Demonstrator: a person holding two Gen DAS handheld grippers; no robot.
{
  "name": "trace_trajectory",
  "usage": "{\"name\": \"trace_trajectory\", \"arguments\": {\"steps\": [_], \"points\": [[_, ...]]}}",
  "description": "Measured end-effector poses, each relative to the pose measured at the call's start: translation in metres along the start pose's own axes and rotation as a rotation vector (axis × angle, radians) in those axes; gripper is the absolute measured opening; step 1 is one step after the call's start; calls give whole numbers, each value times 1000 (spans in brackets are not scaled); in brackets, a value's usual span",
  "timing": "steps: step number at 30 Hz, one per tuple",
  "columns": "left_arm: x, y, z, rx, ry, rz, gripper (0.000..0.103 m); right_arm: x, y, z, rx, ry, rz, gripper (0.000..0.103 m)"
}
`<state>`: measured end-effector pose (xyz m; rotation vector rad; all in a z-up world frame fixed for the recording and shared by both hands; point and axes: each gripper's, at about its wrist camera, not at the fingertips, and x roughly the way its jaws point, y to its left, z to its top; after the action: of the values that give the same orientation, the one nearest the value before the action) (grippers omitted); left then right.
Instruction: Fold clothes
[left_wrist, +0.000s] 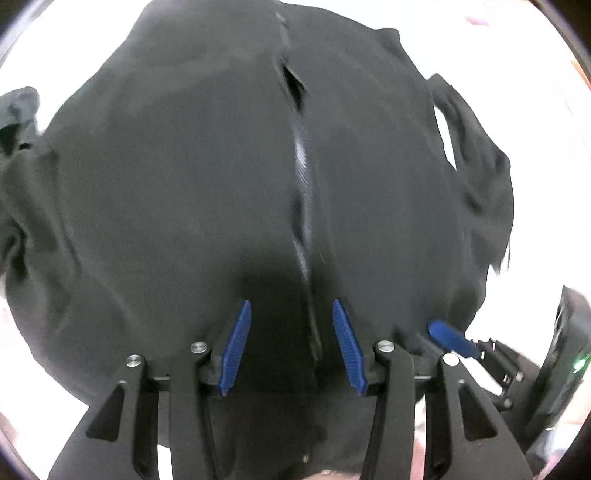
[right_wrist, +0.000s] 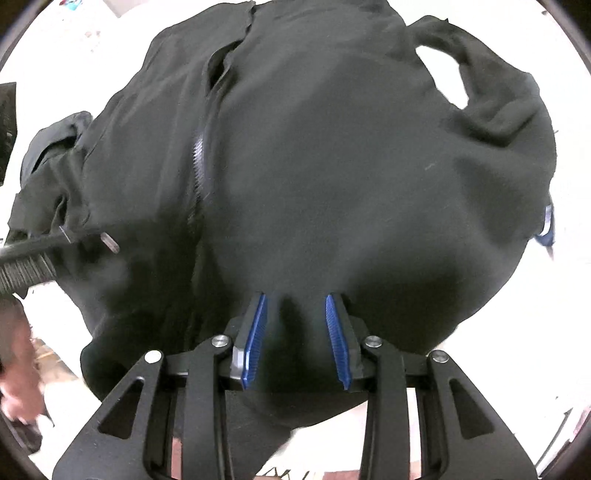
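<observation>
A black zip-up jacket (left_wrist: 184, 177) lies spread on a white surface, its zipper (left_wrist: 303, 162) running up the middle. My left gripper (left_wrist: 293, 345) points down at the near hem. The zipper edge passes between its blue pads (left_wrist: 236, 343), and the cloth bunches up to both of them. In the right wrist view the same jacket (right_wrist: 351, 155) fills the frame. My right gripper (right_wrist: 295, 339) is shut on a pinched fold of the hem, and cloth hangs below its fingers. The right gripper's blue fingertip (left_wrist: 448, 336) shows at the left view's lower right.
The white surface (left_wrist: 535, 147) surrounds the jacket. A bunched sleeve (right_wrist: 51, 147) lies at the left and a looped sleeve (right_wrist: 491, 92) at the far right. A dark ribbed bar (right_wrist: 26, 264) enters from the left edge. A blurred hand (right_wrist: 18, 387) is at lower left.
</observation>
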<state>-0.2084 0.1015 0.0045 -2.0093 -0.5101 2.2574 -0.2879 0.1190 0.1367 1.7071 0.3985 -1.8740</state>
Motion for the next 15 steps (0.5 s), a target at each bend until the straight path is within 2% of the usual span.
{"name": "trace_trajectory", "arguments": {"steps": [1,4,6,7,10,13,15], "points": [[3,5,-3,-35,8,4,48,-2,-4,3,6,-6,-16,34],[36,17,-38,-154,124,17,46,4,-17,5,27,28,-30,34],[52,19,-68,-174,188,20,46,5,-19,-1,22,46,-20,34],[54,16,-80,-159,194,36,45,6,-20,-4,20,55,-15,34],[36,-11,-86,-60,136,103,46,-4,-22,-19,23,63,-5,33],[21,-33,-76,-29,73,40,47,-35,-28,-23,73,-25,21,33],[20,-55,-63,37,45,12,48,-47,-30,-14,57,-67,-2,34]]}}
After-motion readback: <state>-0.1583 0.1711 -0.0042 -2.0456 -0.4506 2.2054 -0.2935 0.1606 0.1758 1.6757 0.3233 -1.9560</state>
